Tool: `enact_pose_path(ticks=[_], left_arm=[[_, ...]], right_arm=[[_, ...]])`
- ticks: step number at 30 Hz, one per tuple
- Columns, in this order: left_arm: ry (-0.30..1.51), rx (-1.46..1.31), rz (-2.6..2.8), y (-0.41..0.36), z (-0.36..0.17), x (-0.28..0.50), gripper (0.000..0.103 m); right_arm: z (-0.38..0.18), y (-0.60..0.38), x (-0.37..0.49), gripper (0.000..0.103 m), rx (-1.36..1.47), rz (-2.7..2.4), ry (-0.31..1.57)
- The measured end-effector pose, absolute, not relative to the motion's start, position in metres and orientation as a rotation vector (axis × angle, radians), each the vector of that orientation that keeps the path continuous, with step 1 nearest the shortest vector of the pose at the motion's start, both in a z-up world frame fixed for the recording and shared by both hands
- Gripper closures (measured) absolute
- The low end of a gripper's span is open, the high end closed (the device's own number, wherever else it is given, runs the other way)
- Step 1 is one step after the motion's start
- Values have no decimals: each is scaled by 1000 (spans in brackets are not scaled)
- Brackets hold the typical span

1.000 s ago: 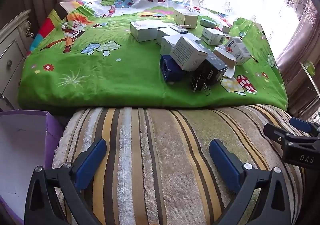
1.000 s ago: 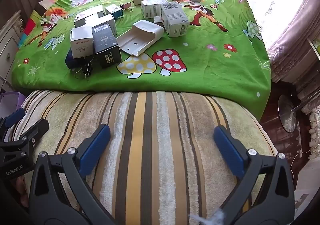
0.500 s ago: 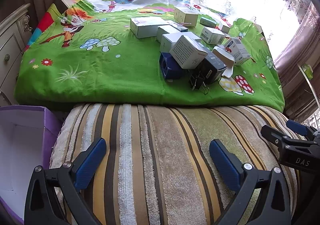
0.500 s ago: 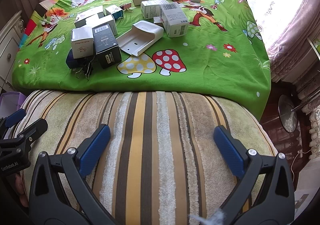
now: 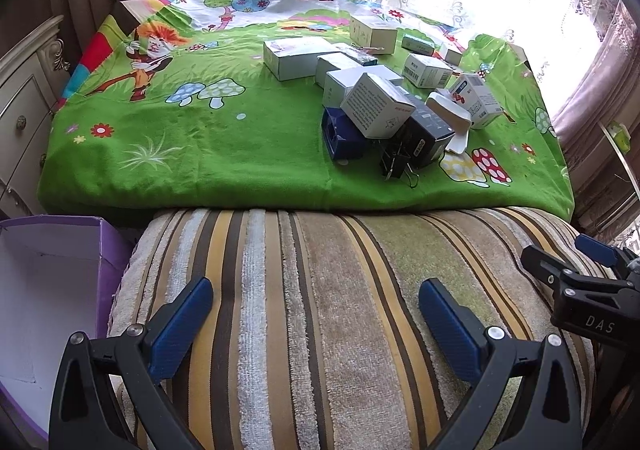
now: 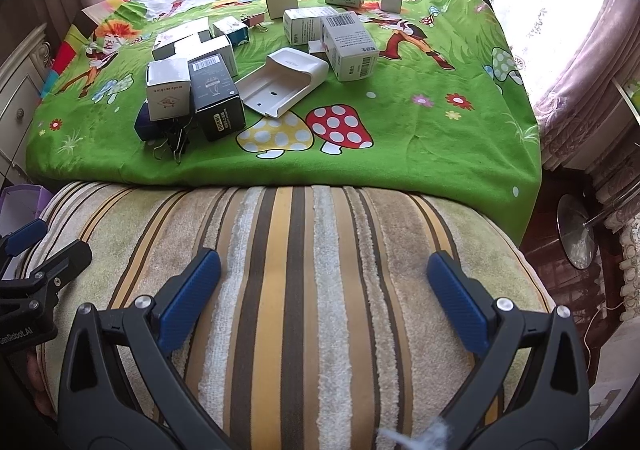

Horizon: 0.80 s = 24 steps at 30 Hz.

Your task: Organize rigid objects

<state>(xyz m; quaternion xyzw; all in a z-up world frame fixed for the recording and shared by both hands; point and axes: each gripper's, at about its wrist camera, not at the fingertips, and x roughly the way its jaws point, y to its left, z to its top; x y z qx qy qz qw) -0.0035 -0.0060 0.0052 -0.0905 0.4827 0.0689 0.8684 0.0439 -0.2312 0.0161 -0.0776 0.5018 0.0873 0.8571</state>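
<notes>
Both sets of jaws spread wide, empty, low over the striped cushion (image 5: 320, 310). Box pile (image 5: 384, 106) straight ahead on the green cloth (image 5: 200, 138), far-right of left gripper (image 5: 316, 314), far-left of right gripper (image 6: 324, 290). Purple box (image 5: 48, 290) near left.

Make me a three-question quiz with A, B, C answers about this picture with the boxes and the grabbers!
1. Where is the purple box?
A. on the green cloth
B. left of the striped cushion
C. in a gripper

2. What colour are the spotted mushroom caps by the white tray?
A. yellow and red
B. blue and pink
C. black and orange

3. How is the left gripper?
A. shut on a box
B. open, holding nothing
C. shut on a clip

Answers: B, it stands beside the cushion; A, both caps show near the tray; B, the fingers are spread apart.
</notes>
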Motion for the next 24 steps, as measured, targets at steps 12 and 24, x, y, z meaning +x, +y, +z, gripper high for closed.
enact_pose_path(ticks=[12, 24], left_arm=[[916, -161, 54, -9, 56, 23, 0], [902, -145, 12, -2, 99, 133, 0]], right_arm=[[33, -262, 66, 0, -64, 359, 1137], [91, -303, 169, 0, -56, 338, 963]])
